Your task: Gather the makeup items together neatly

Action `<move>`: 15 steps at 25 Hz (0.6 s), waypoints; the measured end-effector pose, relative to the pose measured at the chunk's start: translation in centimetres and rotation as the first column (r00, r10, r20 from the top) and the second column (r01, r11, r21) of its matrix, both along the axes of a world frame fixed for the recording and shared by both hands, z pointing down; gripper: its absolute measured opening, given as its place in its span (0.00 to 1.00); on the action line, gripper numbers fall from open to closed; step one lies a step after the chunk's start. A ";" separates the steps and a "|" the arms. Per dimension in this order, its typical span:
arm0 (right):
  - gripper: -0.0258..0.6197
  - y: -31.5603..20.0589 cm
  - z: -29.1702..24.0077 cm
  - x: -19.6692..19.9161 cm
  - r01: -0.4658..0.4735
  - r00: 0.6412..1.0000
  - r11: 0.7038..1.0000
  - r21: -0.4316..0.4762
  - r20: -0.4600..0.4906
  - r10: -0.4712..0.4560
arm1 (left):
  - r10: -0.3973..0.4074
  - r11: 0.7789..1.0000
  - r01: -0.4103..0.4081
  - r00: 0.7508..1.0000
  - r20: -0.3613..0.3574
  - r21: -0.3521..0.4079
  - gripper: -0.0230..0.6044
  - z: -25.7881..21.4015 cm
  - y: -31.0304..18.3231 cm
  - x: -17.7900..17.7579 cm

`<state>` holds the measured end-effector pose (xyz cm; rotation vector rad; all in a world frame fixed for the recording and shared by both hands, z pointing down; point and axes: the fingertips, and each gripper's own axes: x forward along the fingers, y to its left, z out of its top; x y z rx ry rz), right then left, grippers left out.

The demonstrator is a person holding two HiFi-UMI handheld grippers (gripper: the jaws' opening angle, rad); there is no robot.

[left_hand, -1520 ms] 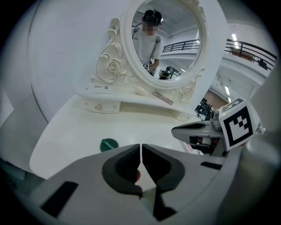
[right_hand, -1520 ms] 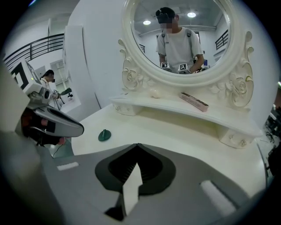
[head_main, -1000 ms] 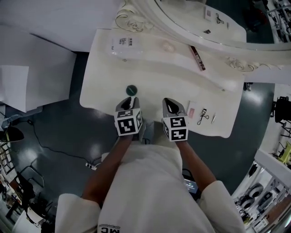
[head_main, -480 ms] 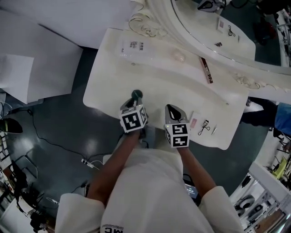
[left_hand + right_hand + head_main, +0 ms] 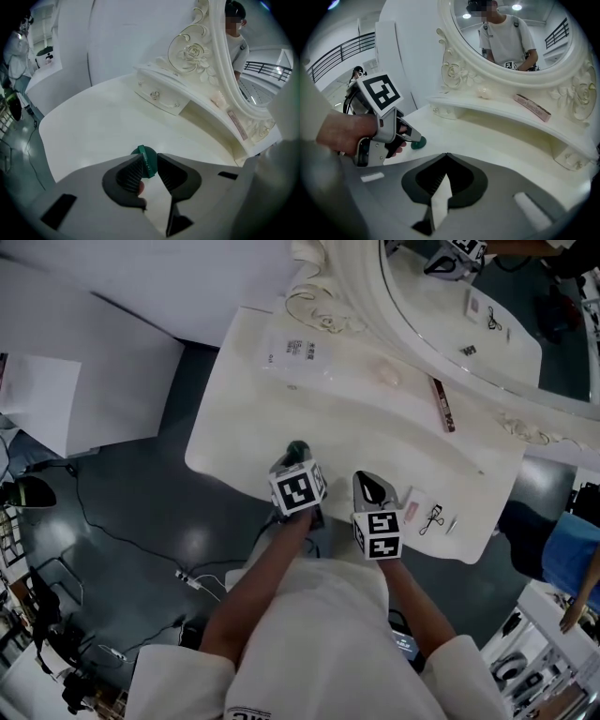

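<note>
Step in hand: first pickup. Left hand-held gripper (image 5: 149, 164) angled down near the tabletop's (image 5: 89, 126) front edge, jaws a little apart and straddling a small round green case (image 5: 144, 153). Ribbed pads not clearly pressing yet.

Next, by my guess: close, lift, carry toward the eyelash curler (image 5: 433, 517) and pink packet (image 5: 411, 513).

Right hand-held gripper (image 5: 446, 157) closed, empty.

Case looks like hard glossy plastic. Tabletop smooth cream lacquer. Long pink box (image 5: 443, 405) lies on the shelf.
</note>
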<state>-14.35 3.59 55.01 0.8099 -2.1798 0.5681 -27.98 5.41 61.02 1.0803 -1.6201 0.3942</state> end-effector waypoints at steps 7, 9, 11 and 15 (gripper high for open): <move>0.04 -0.1 -0.1 -0.1 -0.011 1.000 1.000 -0.007 -0.001 0.011 | 0.005 0.999 -0.004 1.000 0.027 -0.037 0.15 1.0 0.3 -0.3; 0.04 0.0 -0.2 0.0 -0.010 1.000 1.000 -0.007 -0.001 0.010 | 0.008 0.999 -0.006 0.998 0.061 -0.035 0.08 1.0 0.4 -0.8; 0.04 0.0 -0.2 0.0 -0.012 1.000 1.000 -0.009 0.000 0.012 | 0.020 0.999 -0.017 0.997 0.078 -0.037 0.07 1.0 0.6 -1.1; 0.04 0.0 -0.2 -0.3 -0.016 1.000 1.000 -0.014 0.006 0.016 | 0.047 0.998 -0.045 0.996 0.075 -0.039 0.06 0.9 0.7 -1.2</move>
